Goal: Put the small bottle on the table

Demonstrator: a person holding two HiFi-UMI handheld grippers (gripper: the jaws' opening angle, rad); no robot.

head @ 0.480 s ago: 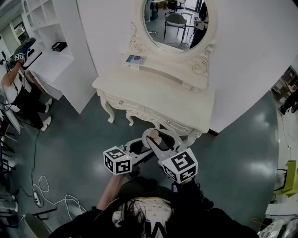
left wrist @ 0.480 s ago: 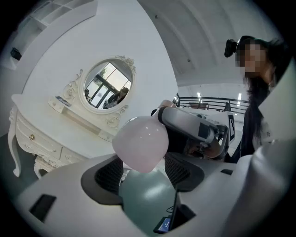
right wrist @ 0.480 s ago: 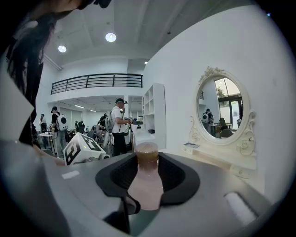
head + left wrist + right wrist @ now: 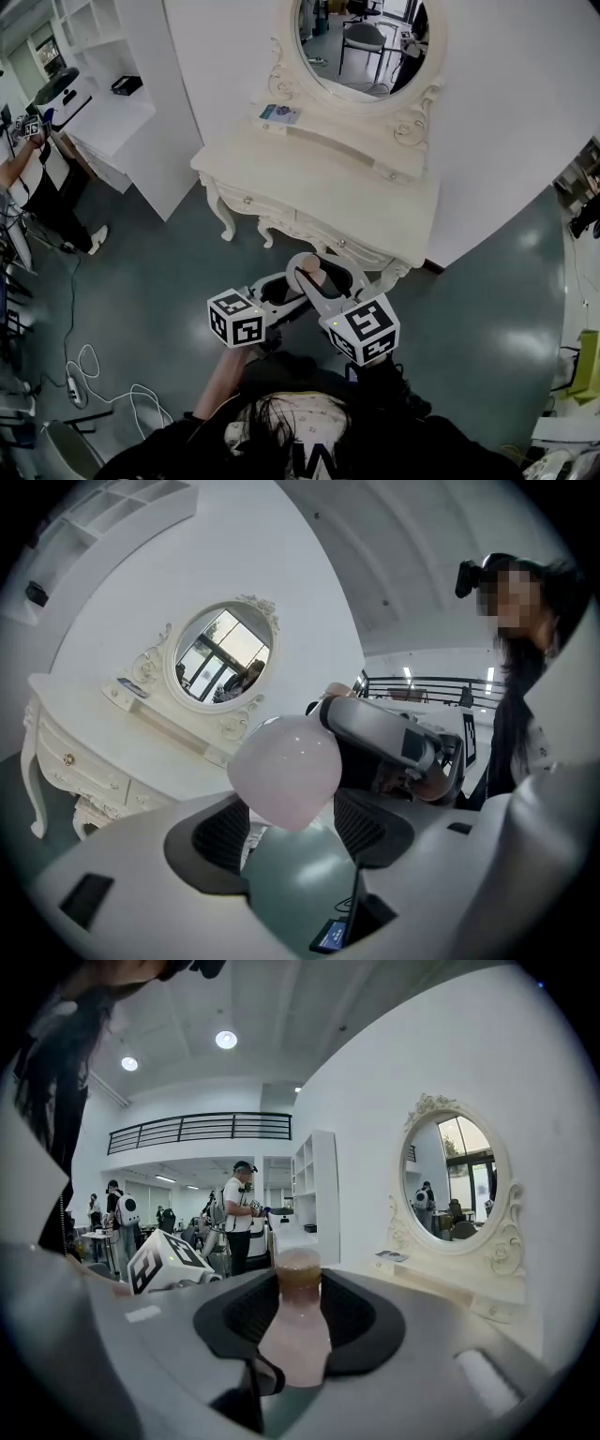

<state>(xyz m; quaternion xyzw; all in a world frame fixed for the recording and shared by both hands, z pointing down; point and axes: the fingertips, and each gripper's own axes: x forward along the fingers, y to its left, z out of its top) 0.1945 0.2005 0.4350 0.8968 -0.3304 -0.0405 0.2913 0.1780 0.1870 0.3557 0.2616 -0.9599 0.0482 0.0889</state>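
Observation:
The small pink bottle with a tan cap stands upright between my two grippers, above the green floor in front of the white vanity table. My left gripper is shut on the bottle's round lower body. My right gripper reaches in from the other side. Its jaws stand wide on either side of the bottle's neck and look open. In the right gripper view the left gripper's marker cube shows at the left.
The vanity table carries an oval mirror and a small flat item on its back ledge. A white shelf unit stands at the left, with a person beside it. A cable lies on the floor.
Both grippers and the bottle keep the same pose. The head view has shifted a little towards the table, and the person at the left sits nearer the picture's edge.

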